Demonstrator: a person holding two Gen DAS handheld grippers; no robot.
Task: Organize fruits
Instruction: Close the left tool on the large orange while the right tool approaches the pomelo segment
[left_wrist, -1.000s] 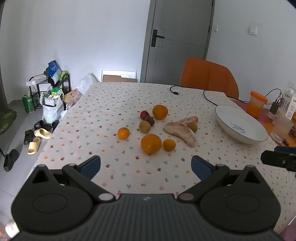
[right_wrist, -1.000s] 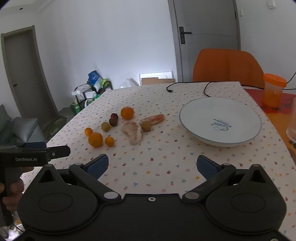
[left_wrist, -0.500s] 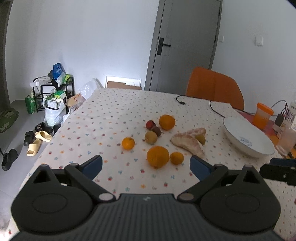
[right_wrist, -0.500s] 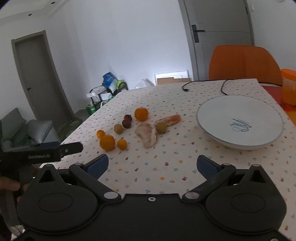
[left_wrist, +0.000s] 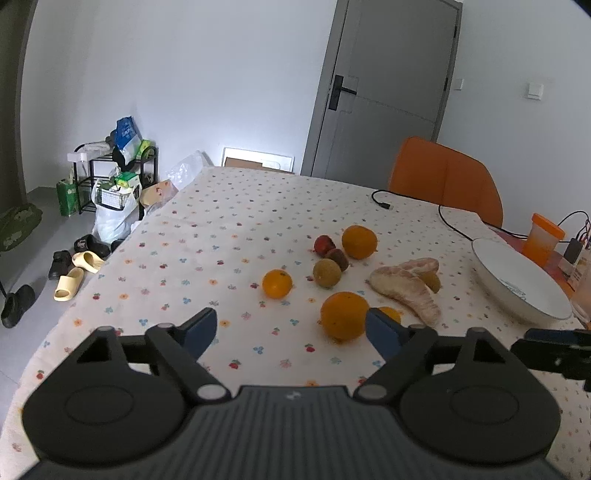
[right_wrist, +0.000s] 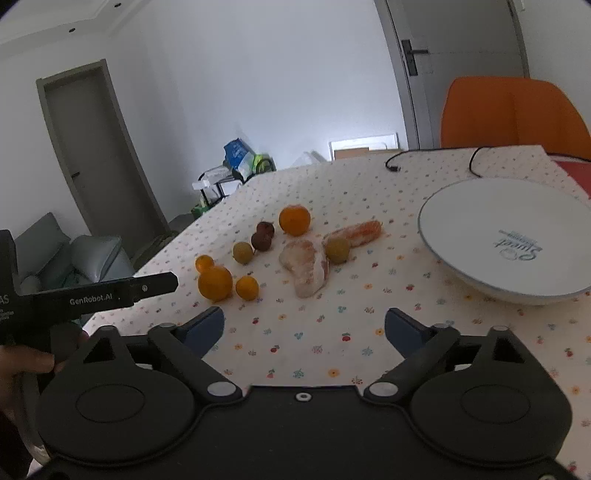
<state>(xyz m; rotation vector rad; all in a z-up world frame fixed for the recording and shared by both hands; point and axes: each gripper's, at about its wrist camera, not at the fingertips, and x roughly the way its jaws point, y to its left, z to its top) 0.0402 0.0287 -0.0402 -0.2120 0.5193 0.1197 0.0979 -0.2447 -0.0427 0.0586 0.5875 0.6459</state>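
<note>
Fruit lies scattered mid-table on a flowered cloth: a large orange (left_wrist: 344, 316) nearest, a smaller orange (left_wrist: 277, 283), a far orange (left_wrist: 359, 242), two dark red fruits (left_wrist: 324, 245), a greenish round fruit (left_wrist: 327, 273) and peeled pomelo segments (left_wrist: 406, 291). A white bowl (left_wrist: 517, 284) stands empty at the right. My left gripper (left_wrist: 291, 330) hovers short of the large orange, its jaws closing with nothing between them. My right gripper (right_wrist: 304, 326) hangs above bare cloth in front of the pomelo (right_wrist: 306, 266) and the bowl (right_wrist: 509, 236), jaws also closing on nothing.
An orange chair (left_wrist: 445, 179) stands behind the table, and a black cable (left_wrist: 424, 206) trails across the far side. An orange-lidded cup (left_wrist: 543, 238) and a glass sit past the bowl. Shoes and a cluttered rack (left_wrist: 110, 177) are on the floor at the left.
Both grippers have sunk and tilted towards the table, so the fruit sits lower and nearer in each view. Their blue fingers have drawn a little closer together.
</note>
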